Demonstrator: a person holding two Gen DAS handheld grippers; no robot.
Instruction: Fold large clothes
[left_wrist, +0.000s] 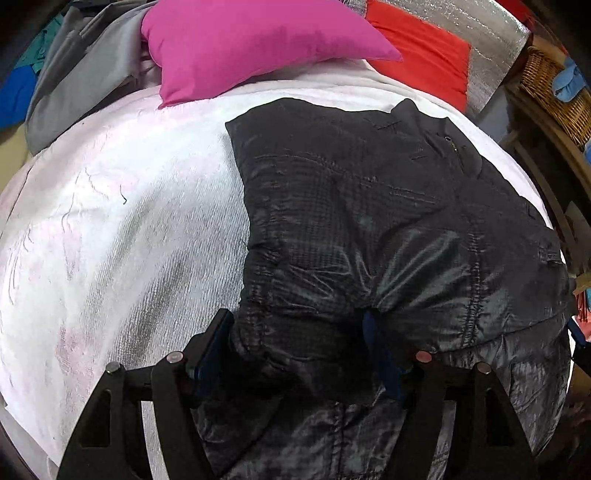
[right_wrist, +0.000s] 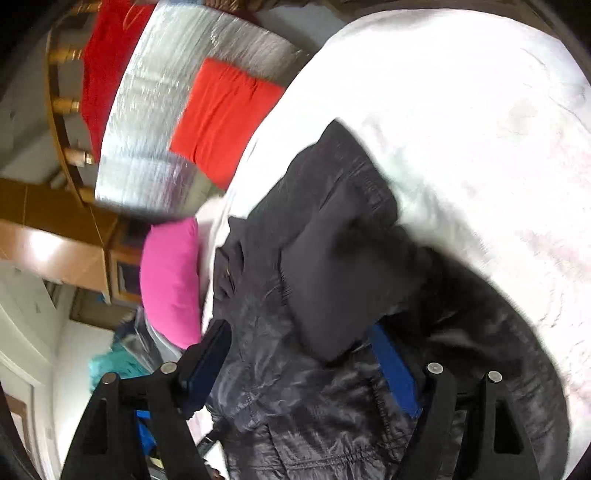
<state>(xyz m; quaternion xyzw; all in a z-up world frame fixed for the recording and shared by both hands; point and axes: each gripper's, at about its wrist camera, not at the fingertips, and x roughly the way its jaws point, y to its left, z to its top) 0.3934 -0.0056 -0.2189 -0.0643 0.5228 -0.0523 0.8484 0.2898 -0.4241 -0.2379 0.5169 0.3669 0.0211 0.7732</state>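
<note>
fold partly done | left gripper (left_wrist: 299, 354) and right gripper (right_wrist: 301, 354) both clamp black jacket (left_wrist: 369, 206) | top half flat on white blanket (left_wrist: 129, 229), near hem bunched

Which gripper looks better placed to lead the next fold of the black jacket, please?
Probably the left gripper: the black jacket lies flat ahead of it on the white blanket. The right gripper view is tilted and blurred.

White-covered bed (left_wrist: 129, 221), wicker basket (left_wrist: 554, 88)

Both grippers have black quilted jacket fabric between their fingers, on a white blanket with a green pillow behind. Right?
Only the colour is wrong: the pillow is magenta pink, as the left wrist view shows. Both the left gripper and right gripper do have the black quilted jacket between their fingers, on the white blanket.
</note>
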